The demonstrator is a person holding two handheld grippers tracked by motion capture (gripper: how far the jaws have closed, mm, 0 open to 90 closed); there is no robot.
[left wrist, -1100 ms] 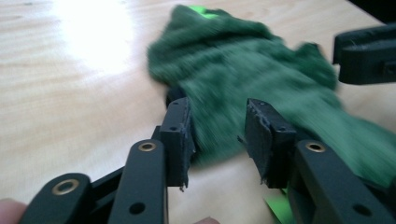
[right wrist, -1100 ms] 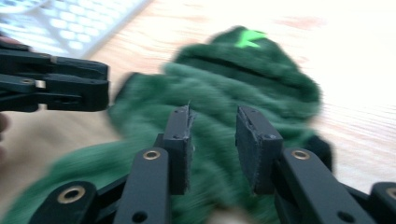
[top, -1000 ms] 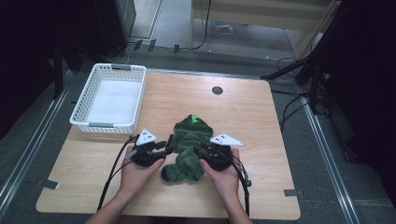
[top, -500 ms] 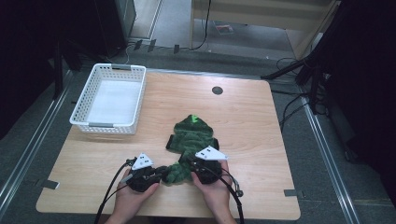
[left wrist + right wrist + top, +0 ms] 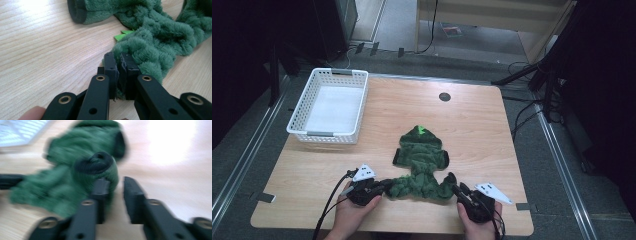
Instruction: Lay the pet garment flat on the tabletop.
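Note:
A fuzzy green hooded garment (image 5: pixel 419 165) lies flat on the wooden table (image 5: pixel 472 130), hood pointing away from me. My left gripper (image 5: pixel 384 185) is at its near left end. In the left gripper view the jaws (image 5: pixel 119 60) have just been closing and now pinch a fold of the green fabric (image 5: pixel 155 47). My right gripper (image 5: pixel 454 183) sits at the near right end. In the blurred right gripper view its jaws (image 5: pixel 115 182) have just been opening and stand apart with bare table between them. A dark-lined cuff (image 5: pixel 96 163) rests against the tip of one jaw.
A white plastic basket (image 5: pixel 332 134) stands at the table's far left. A small round black grommet (image 5: pixel 444 96) sits in the tabletop behind the garment. The near table edge runs just under both hands.
My right gripper has swung right from the garment's middle to its near right end and its jaws have parted. The garment's near edge now lies stretched wider. The left gripper stayed put.

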